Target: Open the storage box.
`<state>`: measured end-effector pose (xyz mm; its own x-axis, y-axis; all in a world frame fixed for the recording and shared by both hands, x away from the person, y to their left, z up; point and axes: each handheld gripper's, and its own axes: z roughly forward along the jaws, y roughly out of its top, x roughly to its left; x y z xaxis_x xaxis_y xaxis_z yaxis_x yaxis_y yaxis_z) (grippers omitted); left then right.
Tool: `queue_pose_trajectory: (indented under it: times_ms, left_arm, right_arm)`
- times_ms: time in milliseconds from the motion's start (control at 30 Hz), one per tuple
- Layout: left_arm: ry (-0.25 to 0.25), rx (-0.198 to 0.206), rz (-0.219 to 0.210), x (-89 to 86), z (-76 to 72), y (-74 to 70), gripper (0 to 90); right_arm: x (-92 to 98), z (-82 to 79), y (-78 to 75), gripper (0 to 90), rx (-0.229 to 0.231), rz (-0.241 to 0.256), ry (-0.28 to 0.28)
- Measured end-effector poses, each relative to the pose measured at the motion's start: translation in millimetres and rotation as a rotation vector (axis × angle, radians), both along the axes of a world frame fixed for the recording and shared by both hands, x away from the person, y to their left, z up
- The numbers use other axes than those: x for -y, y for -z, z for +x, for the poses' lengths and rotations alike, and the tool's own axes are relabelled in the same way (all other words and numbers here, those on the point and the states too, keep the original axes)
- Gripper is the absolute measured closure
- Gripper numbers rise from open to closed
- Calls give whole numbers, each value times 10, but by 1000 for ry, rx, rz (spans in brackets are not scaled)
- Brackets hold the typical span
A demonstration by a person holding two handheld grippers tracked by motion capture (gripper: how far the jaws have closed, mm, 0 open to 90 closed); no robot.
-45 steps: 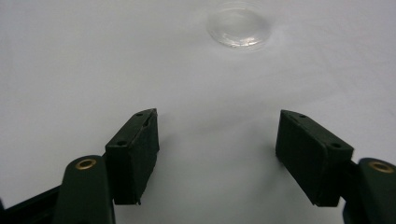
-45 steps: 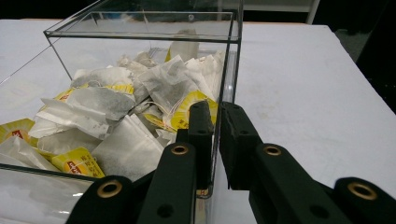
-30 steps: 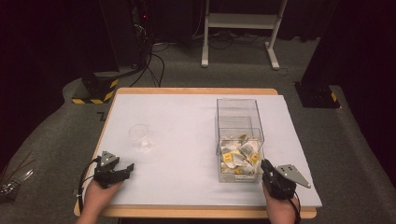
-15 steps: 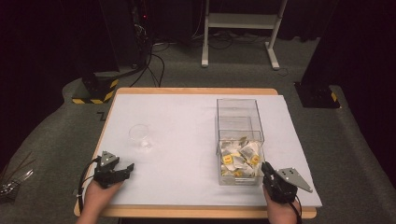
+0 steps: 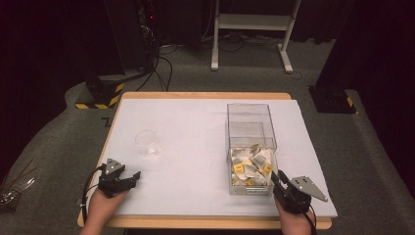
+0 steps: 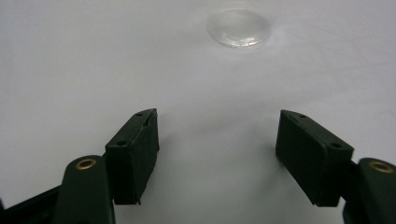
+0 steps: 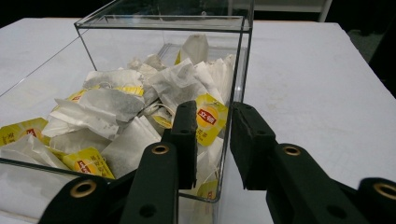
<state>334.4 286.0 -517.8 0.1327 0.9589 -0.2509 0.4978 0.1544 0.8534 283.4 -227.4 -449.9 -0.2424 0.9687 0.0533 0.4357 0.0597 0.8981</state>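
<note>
From the high view, a wooden table (image 5: 205, 96) under a white sheet (image 5: 195, 142) stands on grey carpet in a dark room, with cables and a white frame behind. The clear box (image 5: 250, 147) of tea bags (image 5: 250, 166) sits right of centre and a clear cup (image 5: 147, 142) sits left.

In the left gripper view, the left gripper (image 6: 217, 140) is spread wide over bare sheet, with the cup ahead of it.

In the right gripper view, the right gripper (image 7: 214, 140) is narrowly parted, astride the box's near corner wall and grasping nothing.
</note>
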Motion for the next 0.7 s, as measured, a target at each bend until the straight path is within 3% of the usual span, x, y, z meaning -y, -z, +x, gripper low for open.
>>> queue_pose_trajectory:
  times_ms: [700]
  left_arm:
    - [1, -2, 2, -2, -1, 0, 303]
  right_arm:
    - [71, 175, -153, 685, 33, 9, 6]
